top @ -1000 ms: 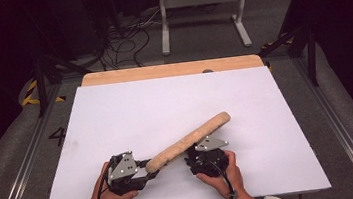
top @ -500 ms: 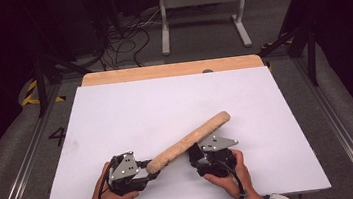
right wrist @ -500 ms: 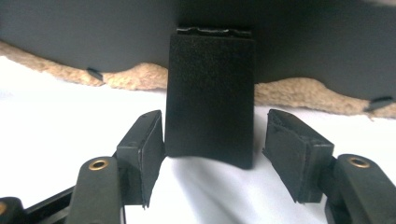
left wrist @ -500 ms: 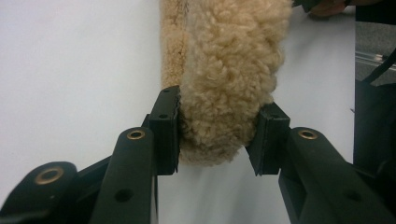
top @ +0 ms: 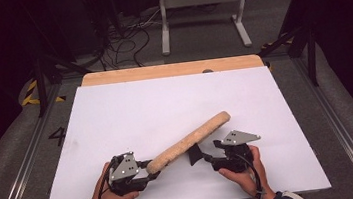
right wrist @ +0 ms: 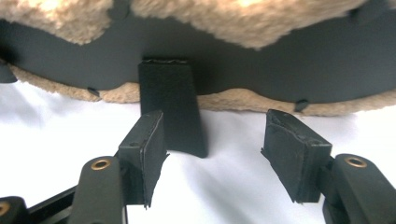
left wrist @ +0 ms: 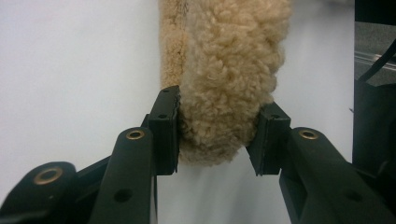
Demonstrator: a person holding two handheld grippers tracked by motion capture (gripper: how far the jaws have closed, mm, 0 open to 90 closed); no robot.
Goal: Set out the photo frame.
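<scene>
Grip on the long tan fleece-covered pad belongs to the left gripper, clamped on its near end, so the right gripper, jaws apart and empty, should close squarely on the black strap tab.

table far half bare | near edge — fleece roll slants between both tongs

A white table takes up the middle of the high view, its surface plain and matte. Along its far edge, toward the top of the frame, a light wooden strip runs the full width. A long, tan fleecy roll sits slantwise in the lower middle, its upper end pointing to the right of the frame.
</scene>
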